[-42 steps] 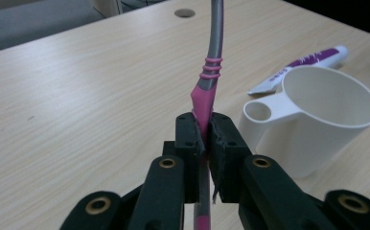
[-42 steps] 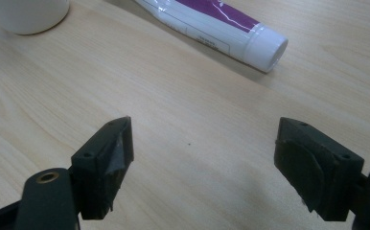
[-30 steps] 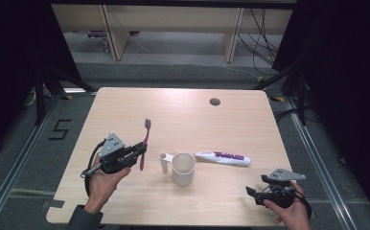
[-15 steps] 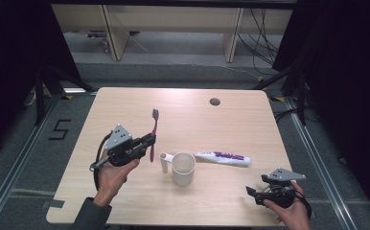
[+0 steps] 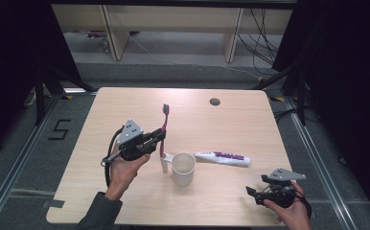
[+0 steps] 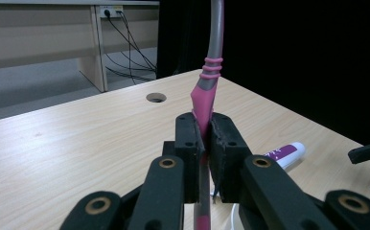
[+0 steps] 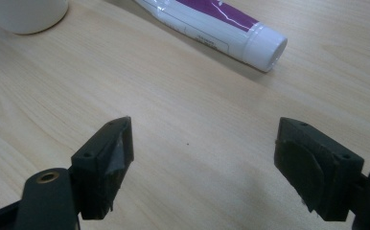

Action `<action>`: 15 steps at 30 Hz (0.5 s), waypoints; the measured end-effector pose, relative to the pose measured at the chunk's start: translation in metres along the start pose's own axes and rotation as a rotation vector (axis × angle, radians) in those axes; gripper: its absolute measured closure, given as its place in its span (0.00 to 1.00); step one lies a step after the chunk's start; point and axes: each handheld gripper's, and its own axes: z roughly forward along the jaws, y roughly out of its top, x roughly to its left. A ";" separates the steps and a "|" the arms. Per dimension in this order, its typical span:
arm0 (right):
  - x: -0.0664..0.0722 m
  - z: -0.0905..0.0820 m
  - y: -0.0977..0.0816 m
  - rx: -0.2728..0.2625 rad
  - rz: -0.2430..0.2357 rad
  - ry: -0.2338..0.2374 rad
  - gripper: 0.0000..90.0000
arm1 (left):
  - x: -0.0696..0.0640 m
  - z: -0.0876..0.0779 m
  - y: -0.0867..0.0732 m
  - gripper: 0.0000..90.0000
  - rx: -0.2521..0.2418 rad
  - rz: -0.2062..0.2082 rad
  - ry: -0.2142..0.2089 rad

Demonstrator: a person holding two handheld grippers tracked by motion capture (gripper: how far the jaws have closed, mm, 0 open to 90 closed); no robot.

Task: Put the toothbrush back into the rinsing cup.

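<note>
Since the earlier frames my left gripper (image 5: 157,138) has carried the toothbrush (image 5: 164,125) up and toward the far side of the table (image 5: 250,115), and the brush has swung from slanted to nearly upright, bristle head on top. My jaws are clamped on its pink handle, which I see pinched between the pads in the left gripper view, the grey neck rising out of the top of that view. The brush's lower end hangs just left of the white mug (image 5: 183,168), close to the mug's handle; I cannot tell whether they touch. Right of the mug, the toothpaste tube (image 5: 223,158) lies flat on the table, cap end pointing right. My right gripper (image 5: 251,193) sits near the front right corner, jaws wide apart with nothing between them.
</note>
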 end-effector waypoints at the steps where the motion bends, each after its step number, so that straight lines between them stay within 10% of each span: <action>1: 0.000 0.000 0.000 0.001 0.001 0.003 0.25 | 0.001 0.002 -0.001 0.91 -0.001 0.004 -0.004; 15: 0.000 0.001 0.000 0.003 0.000 0.006 0.25 | 0.003 0.010 -0.017 0.91 0.033 -0.004 -0.003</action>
